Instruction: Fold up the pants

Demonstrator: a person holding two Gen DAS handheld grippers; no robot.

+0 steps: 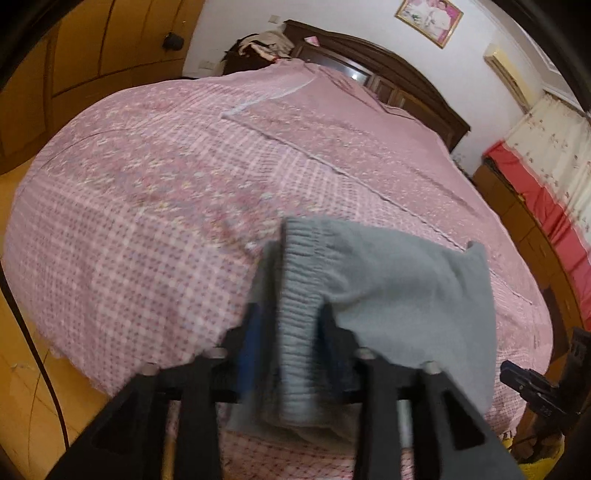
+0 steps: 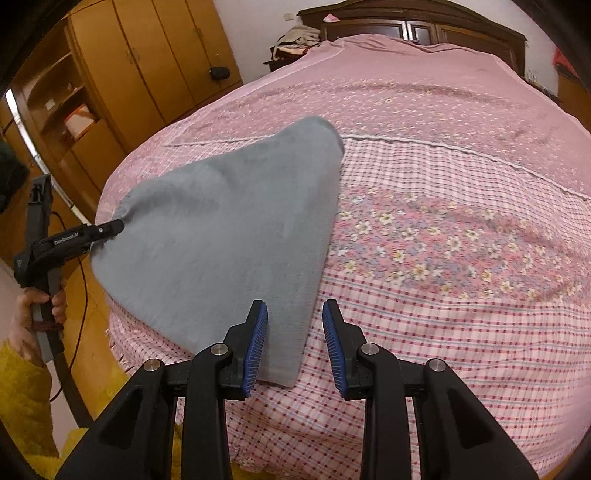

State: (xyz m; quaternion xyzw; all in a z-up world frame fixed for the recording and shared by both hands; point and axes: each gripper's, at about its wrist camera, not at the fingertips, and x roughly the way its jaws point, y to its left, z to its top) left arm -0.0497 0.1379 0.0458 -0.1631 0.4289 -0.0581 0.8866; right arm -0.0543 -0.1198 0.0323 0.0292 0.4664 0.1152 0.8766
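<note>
Grey pants (image 2: 229, 229) lie folded on the pink bed near its front edge. My left gripper (image 1: 291, 325) is shut on the pants' ribbed elastic waistband (image 1: 297, 295) and lifts that end; it also shows in the right wrist view (image 2: 110, 229) at the cloth's left corner. My right gripper (image 2: 295, 332) is open, its blue-padded fingers (image 2: 255, 347) astride the near corner of the pants, not closed on it. The rest of the pants (image 1: 406, 295) spreads to the right in the left wrist view.
A pink floral and checked bedspread (image 2: 443, 240) covers the bed. A dark wooden headboard (image 2: 424, 22) stands at the far end with clothes piled beside it (image 2: 295, 40). Wooden wardrobes (image 2: 129, 74) stand to the left. A cable (image 2: 81, 295) hangs by the bed edge.
</note>
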